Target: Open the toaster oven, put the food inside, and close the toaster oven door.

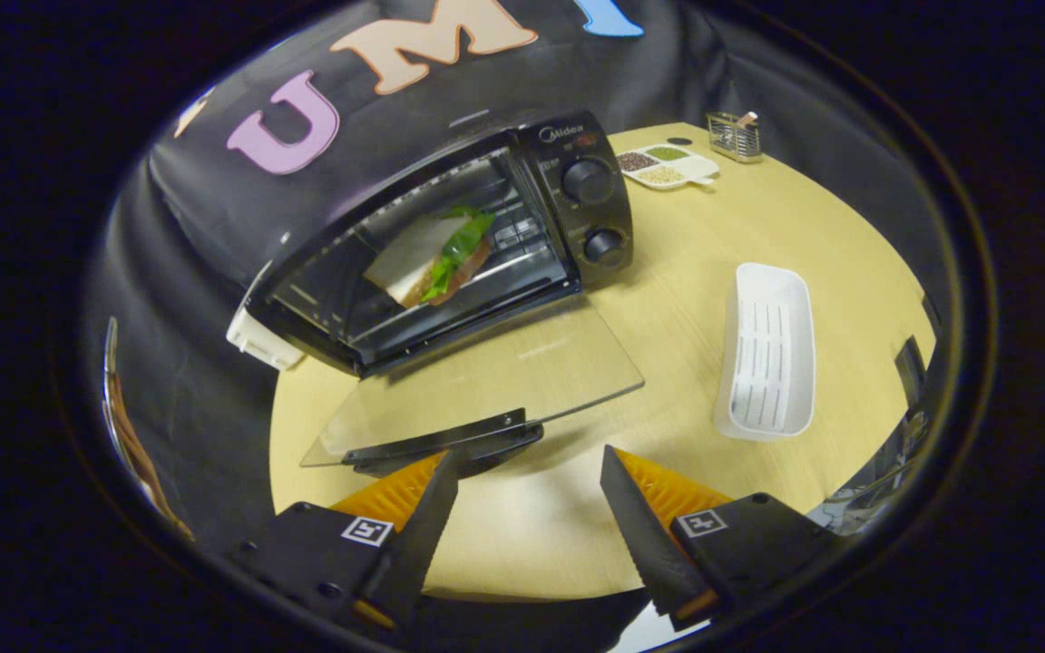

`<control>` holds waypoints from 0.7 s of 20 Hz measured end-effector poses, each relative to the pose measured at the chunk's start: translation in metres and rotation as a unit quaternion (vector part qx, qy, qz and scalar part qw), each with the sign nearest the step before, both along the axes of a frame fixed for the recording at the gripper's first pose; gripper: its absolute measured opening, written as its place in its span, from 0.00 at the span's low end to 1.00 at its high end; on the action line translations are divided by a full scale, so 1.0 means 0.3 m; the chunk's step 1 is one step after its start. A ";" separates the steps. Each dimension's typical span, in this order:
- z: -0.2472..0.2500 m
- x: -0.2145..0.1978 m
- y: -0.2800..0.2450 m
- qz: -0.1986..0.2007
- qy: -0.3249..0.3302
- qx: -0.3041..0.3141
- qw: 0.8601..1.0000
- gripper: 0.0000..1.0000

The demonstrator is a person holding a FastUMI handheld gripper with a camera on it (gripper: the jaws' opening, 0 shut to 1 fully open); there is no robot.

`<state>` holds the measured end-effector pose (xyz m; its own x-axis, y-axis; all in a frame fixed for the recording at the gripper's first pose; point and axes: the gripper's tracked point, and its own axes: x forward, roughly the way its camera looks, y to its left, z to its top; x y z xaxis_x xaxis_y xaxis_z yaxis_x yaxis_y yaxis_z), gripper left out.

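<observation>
A black toaster oven [450, 245] stands on the round wooden table [758, 227], its glass door [486, 381] folded down flat toward me. A sandwich [432, 258] with white bread and green lettuce lies on the rack inside. The door's black handle [450, 440] sits just ahead of my left finger. My gripper [530, 467] hovers above the table in front of the door, open, nothing between its fingers.
A white slotted tray [766, 349] lies on the table to the right of the oven door. Beyond the oven sit a small divided dish of grains [668, 166] and a wire holder [733, 136].
</observation>
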<state>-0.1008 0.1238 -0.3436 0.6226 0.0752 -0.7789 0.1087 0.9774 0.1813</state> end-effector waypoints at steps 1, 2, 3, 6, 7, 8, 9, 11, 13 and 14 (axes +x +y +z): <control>0.021 0.013 0.008 -0.002 -0.009 0.008 1.000 0.97; 0.037 0.024 0.013 -0.002 -0.019 0.013 1.000 0.97; 0.053 0.037 0.018 0.000 -0.026 0.017 1.000 0.97; 0.100 0.077 0.037 0.000 -0.045 0.032 0.998 0.97; 0.120 0.096 0.044 -0.003 -0.055 0.040 0.998 0.97; 0.136 0.114 0.051 -0.007 -0.064 0.049 0.997 0.97; 0.155 0.132 0.059 -0.009 -0.073 0.057 0.996 0.97; 0.181 0.167 0.074 -0.004 -0.088 0.064 0.994 0.98; 0.194 0.186 0.077 -0.002 -0.096 0.062 0.993 0.98; 0.206 0.200 0.078 -0.002 -0.103 0.059 0.993 0.99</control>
